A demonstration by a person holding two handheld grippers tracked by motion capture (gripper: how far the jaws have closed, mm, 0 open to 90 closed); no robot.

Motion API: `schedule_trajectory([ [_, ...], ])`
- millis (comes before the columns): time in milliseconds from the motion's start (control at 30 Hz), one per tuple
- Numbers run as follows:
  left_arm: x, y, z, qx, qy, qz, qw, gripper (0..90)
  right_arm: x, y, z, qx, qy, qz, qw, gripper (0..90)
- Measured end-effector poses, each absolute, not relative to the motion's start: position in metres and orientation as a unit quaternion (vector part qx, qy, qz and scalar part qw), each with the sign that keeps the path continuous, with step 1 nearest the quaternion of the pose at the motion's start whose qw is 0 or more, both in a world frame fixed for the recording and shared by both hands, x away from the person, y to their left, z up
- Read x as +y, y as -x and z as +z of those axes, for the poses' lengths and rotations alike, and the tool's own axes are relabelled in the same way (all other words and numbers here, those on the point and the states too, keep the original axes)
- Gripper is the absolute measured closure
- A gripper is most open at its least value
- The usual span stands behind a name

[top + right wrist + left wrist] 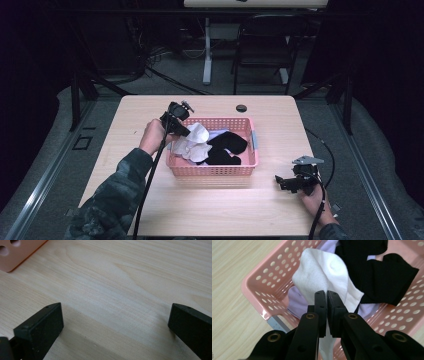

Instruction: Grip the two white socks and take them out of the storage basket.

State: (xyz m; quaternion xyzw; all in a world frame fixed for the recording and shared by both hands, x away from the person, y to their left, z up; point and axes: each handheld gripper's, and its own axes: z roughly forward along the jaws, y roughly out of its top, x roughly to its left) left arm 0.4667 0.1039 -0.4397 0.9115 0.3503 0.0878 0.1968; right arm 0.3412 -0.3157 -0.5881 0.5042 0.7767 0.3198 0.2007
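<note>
Your left gripper (327,293) is clamped on a white sock (322,272), jaws pressed nearly together with a fold of the white fabric pinched between the pads; in the left gripper view the cloth runs down between the jaws toward the bottom edge. The sock hangs over the left end of the pink basket (262,282), partly lifted off the pile inside. In the high view, your left gripper (186,131) sits over the basket's back-left corner, your left hand (152,136) just outside the left wall, sleeve coming in from the bottom left. The white sock (192,142) bunches in the left half of the pink basket (215,171). A black sock (226,147) lies in the middle to right half of the basket, touching the white one; in the left gripper view the black sock (384,275) lies just beyond the white sock. Pale lilac fabric (297,302) shows under both. The basket stands near the middle of the tabletop (130,125). Your right gripper (284,182) rests low on the tabletop, right of the basket and apart from it, jaws spread wide with nothing between them. In the right gripper view, your right gripper (115,322) shows bare wood between the jaws, and a basket corner (17,252) sits at top left.
</note>
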Motion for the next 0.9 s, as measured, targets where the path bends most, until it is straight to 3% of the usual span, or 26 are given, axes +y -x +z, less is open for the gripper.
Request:
schedule_trajectory([
  [900,0.105,-0.469,-0.398,0.334,-0.912,0.100,0.216,86.8,-0.316,-0.341,-0.588,0.777,-0.504,0.320,0.201,0.0],
])
